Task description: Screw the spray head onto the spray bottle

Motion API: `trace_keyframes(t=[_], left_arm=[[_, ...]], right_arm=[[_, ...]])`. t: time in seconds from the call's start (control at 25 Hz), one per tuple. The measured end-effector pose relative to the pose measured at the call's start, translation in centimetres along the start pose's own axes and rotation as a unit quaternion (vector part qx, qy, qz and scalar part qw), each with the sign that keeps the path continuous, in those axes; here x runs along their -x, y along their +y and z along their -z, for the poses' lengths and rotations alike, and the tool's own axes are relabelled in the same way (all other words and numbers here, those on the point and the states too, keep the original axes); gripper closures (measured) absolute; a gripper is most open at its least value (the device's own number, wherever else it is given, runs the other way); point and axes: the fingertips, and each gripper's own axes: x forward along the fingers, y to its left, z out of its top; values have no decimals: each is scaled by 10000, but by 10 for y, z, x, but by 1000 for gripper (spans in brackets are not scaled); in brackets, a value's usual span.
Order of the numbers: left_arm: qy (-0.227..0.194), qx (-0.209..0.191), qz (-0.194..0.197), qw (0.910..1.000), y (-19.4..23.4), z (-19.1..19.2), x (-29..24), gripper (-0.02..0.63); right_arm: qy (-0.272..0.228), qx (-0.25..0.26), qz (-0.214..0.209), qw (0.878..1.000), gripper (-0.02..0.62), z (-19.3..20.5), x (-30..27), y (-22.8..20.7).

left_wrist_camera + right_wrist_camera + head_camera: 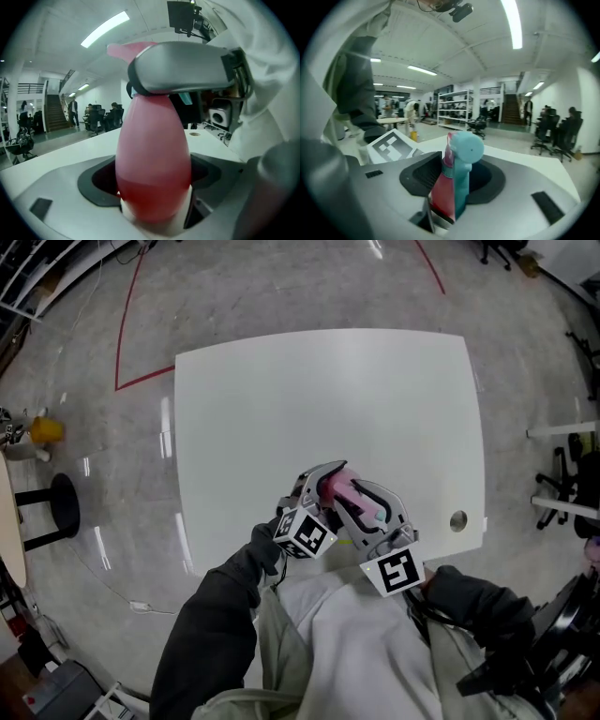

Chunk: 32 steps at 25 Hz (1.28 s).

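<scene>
A pink spray bottle (335,486) hangs above the near edge of the white table (328,399), close to the person's body. My left gripper (322,486) is shut on its rounded body (152,159), which fills the space between the jaws in the left gripper view. The pink spray head with a teal trigger (459,164) sits on the bottle's top, and my right gripper (364,509) is shut on it. In the left gripper view a grey jaw of the right gripper (183,68) crosses the bottle's neck, and the nozzle (124,48) pokes out to the left. The neck thread is hidden.
The table has a round cable hole (458,520) near its right front corner. A black stool (58,502) and a yellow object (45,430) stand on the floor at the left. Office chairs (562,484) are at the right. Red tape lines (127,324) mark the floor.
</scene>
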Motion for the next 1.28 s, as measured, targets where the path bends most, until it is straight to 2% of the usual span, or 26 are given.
trace_keyframes(t=[0.08,0.12,0.16,0.24,0.28,0.36,0.44,0.64,0.72,0.84,0.92,1.04,1.24,1.28], left_arm=[[4,51,-64,10000,-1,0,-1,179],[-13,58,-10,10000,-2,1,-1,179],[-31,39,72,10000,-3,1,0,179],[-25,-56,241,9997,-4,2,0,179],[-14,-96,302,9995,-4,3,0,179],[-8,-133,374,9992,-3,3,1,179],[-8,-144,430,9990,-3,4,2,179],[-22,-169,439,9989,-1,4,1,179],[2,-170,459,9988,-4,2,-2,179],[7,-188,482,9987,-4,2,-1,179],[-5,-184,450,9988,0,5,4,179],[30,-178,440,9989,1,4,3,179],[103,-274,579,9979,-3,4,-1,179],[119,-307,624,9975,-4,3,0,179]], right_arm=[[-354,-426,620,9965,459,-5,0,-3],[-472,-518,640,9955,459,-6,1,-2],[-494,-384,426,9971,459,-6,2,2],[-328,356,-295,9984,440,3,14,11],[-257,675,-526,9960,440,9,23,12],[-233,1135,-546,9918,440,20,45,6],[-250,1333,-298,9903,443,24,62,-8],[-122,779,-309,9964,446,18,68,-32],[-191,751,-79,9970,469,18,75,-45],[-374,502,387,9973,538,15,73,-63],[-181,640,133,9977,538,20,56,-57],[9,880,-619,9942,538,21,46,-36],[-131,477,-1297,9903,534,10,41,-7],[-130,477,-1382,9892,516,8,38,-3]])
